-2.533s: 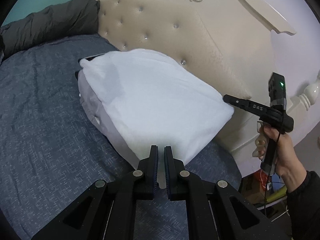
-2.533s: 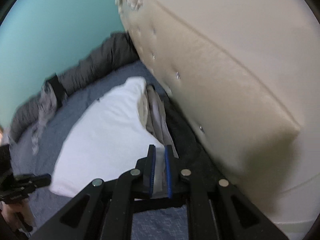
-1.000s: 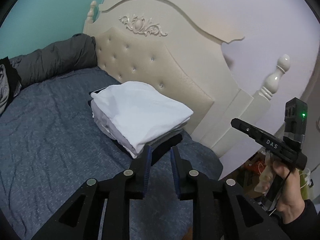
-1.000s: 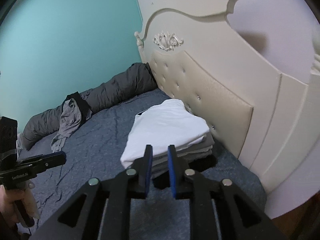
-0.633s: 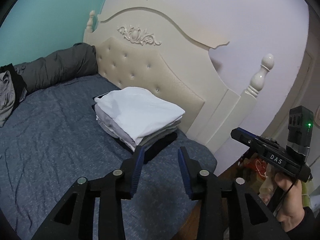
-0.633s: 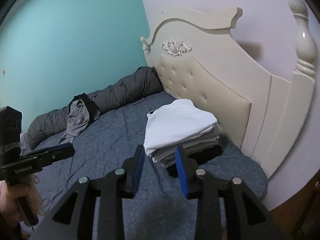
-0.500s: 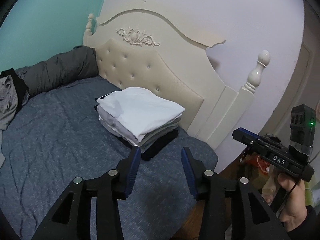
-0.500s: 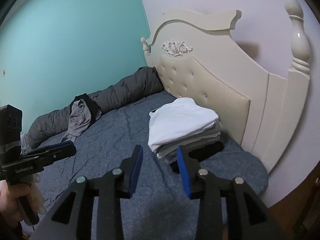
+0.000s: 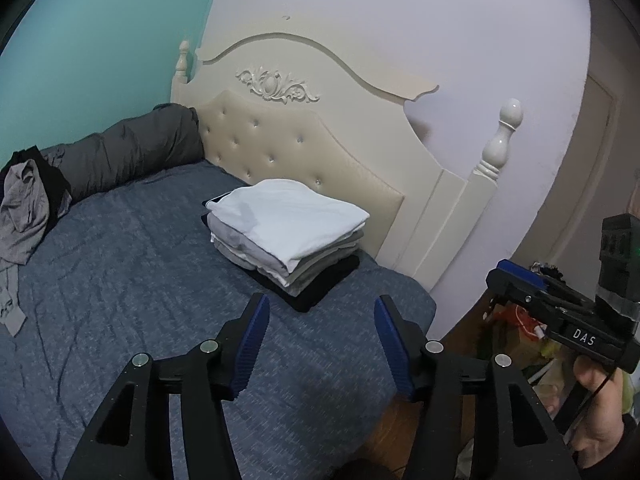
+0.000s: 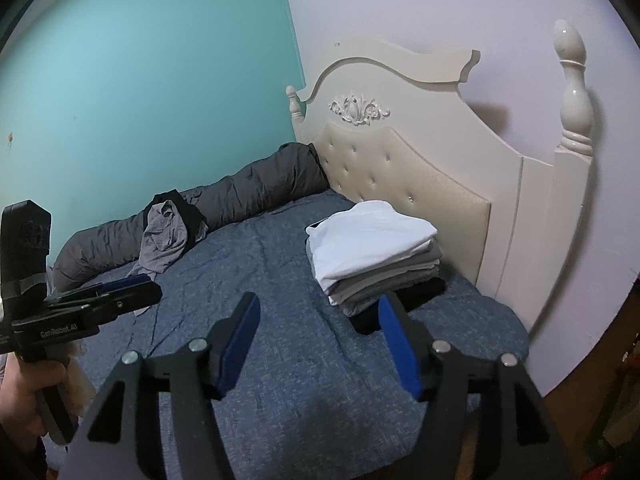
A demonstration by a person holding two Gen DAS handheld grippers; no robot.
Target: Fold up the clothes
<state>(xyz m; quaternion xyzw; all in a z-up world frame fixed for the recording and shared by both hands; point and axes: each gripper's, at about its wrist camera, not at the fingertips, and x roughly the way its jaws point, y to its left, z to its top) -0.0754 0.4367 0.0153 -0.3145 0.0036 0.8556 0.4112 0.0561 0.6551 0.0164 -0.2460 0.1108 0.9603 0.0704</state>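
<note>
Bed (image 9: 120, 300): blue sheet, headboard (image 9: 304, 160) at far end. Stack (image 9: 286, 228) of folded clothes sits near headboard, white on top, greys under, black at bottom, edges fairly square. Loose grey garment (image 10: 164, 236) lies crumpled by the bolster, well apart from stack. Judgement: if more folding's due, that's the piece; spread it flat w/ both grippers, keep stack undisturbed. Left gripper (image 9: 320, 332) & right gripper (image 10: 318, 336): jaws spread wide, nothing held, touching nothing, both above sheet.
</note>
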